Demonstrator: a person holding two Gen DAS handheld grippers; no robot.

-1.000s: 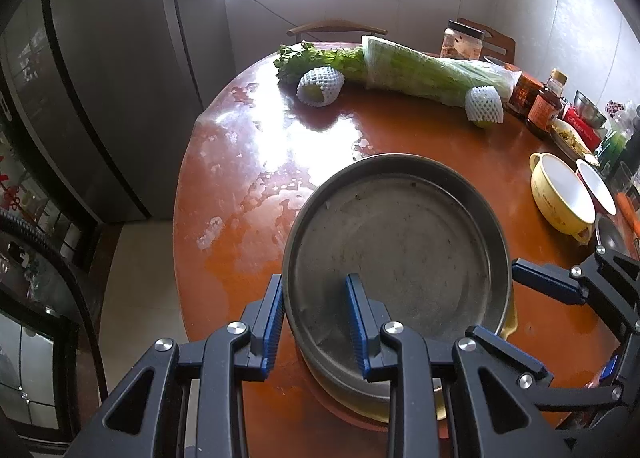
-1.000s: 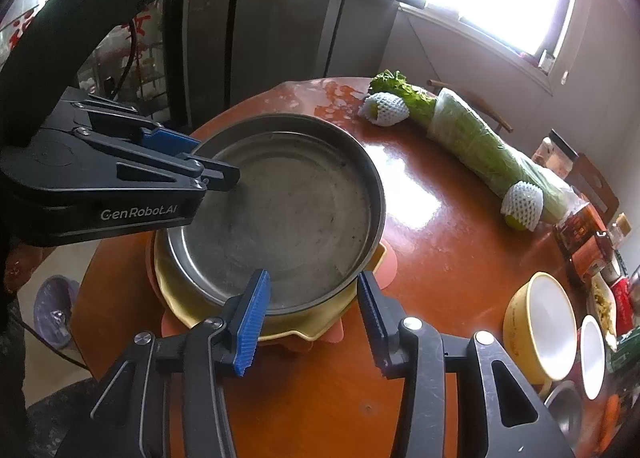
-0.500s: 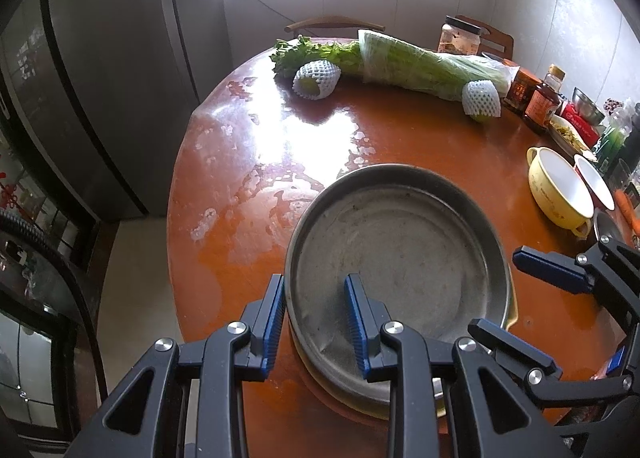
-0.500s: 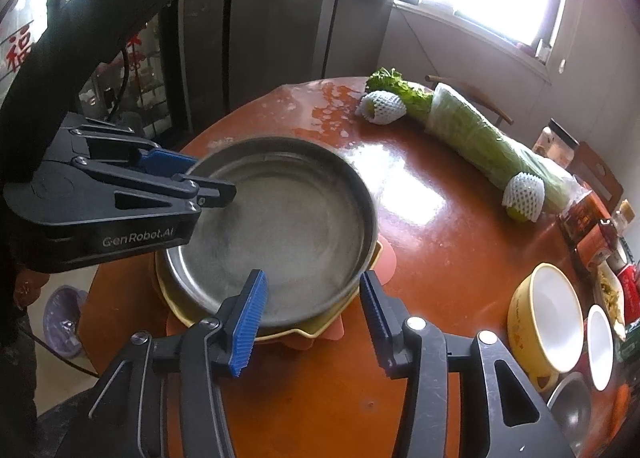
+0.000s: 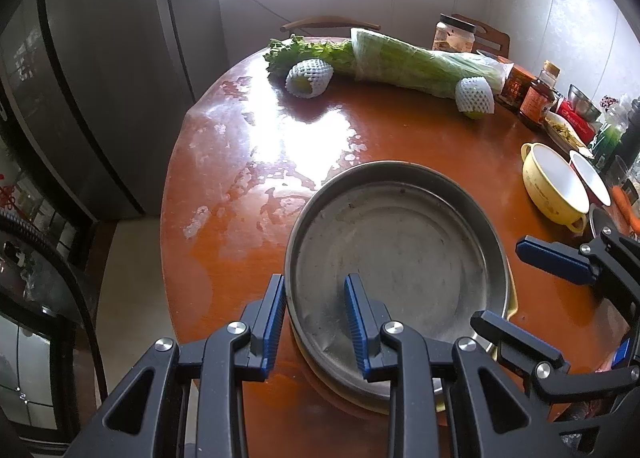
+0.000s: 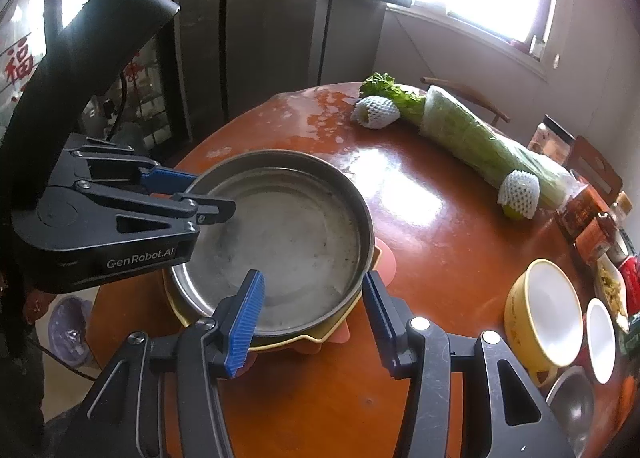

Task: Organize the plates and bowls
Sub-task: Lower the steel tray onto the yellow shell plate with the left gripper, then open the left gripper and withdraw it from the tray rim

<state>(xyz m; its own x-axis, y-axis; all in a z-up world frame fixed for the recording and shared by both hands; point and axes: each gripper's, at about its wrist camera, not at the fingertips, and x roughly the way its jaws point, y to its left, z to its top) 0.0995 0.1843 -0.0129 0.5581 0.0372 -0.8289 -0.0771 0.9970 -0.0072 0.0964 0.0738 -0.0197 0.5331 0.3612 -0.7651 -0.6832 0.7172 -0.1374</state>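
A large round steel pan (image 5: 400, 258) rests on top of a yellow dish (image 6: 312, 338) and a pink mat (image 6: 386, 262) on the round brown table (image 5: 240, 198). My left gripper (image 5: 316, 322) is open, its fingers straddling the pan's near rim without pinching it; it also shows in the right wrist view (image 6: 188, 194). My right gripper (image 6: 312, 314) is open, its fingers straddling the pan's rim on the other side; it also shows in the left wrist view (image 5: 516, 290). A yellow bowl (image 6: 540, 310) and a small white bowl (image 6: 600, 338) stand at the right.
Wrapped celery (image 5: 420, 62) and two net-wrapped fruits (image 5: 308, 76) lie at the table's far side. Jars and sauce bottles (image 5: 532, 98) crowd the far right edge. A steel bowl (image 6: 572, 414) sits near the bowls. A fridge (image 5: 100, 98) stands left of the table.
Both grippers have drawn back and up a little from the pan, so more table shows. The pan has stayed on the stack. Both jaws stay open.
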